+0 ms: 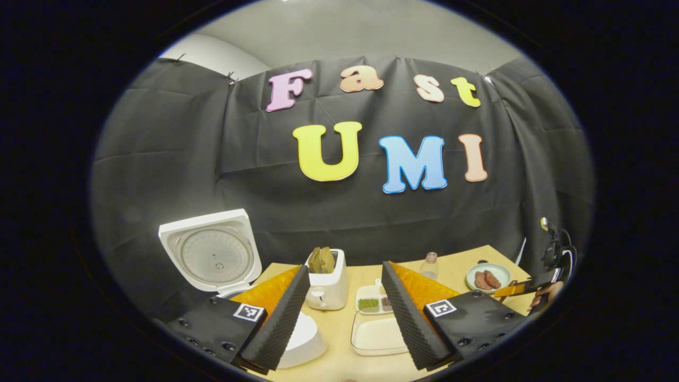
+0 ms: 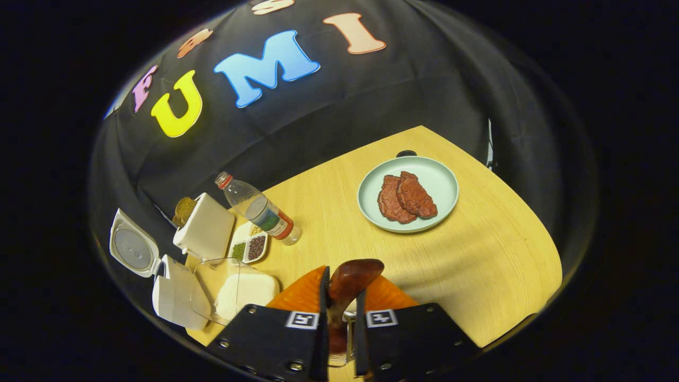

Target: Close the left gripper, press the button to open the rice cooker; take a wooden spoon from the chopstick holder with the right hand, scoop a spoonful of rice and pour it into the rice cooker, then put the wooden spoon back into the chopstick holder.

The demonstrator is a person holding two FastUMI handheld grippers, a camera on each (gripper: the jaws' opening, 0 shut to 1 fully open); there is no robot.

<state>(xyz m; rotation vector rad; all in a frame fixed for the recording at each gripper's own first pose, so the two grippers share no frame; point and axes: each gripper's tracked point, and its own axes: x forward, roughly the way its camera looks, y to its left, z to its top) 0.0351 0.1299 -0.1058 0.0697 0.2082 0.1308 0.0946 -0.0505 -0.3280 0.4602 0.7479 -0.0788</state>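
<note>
The wooden spoon (image 2: pixel 347 289) is clamped by its handle between the closed fingers of the right gripper (image 2: pixel 339 313), bowl jutting ahead (light, stiff, rather smooth). The left gripper (image 1: pixel 345 313) is held open, the open-lidded rice cooker (image 1: pixel 212 254) ahead to its left.

L cam low, level; R cam high, downward; both see toaster (image 1: pixel 327 286).

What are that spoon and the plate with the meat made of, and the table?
The spoon held by the right tool looks like dark, glossy varnished wood, with a highlight on its bowl. The plate seems smooth pale green ceramic or melamine; I cannot tell which. The table shows light wood grain, possibly laminate.
</note>
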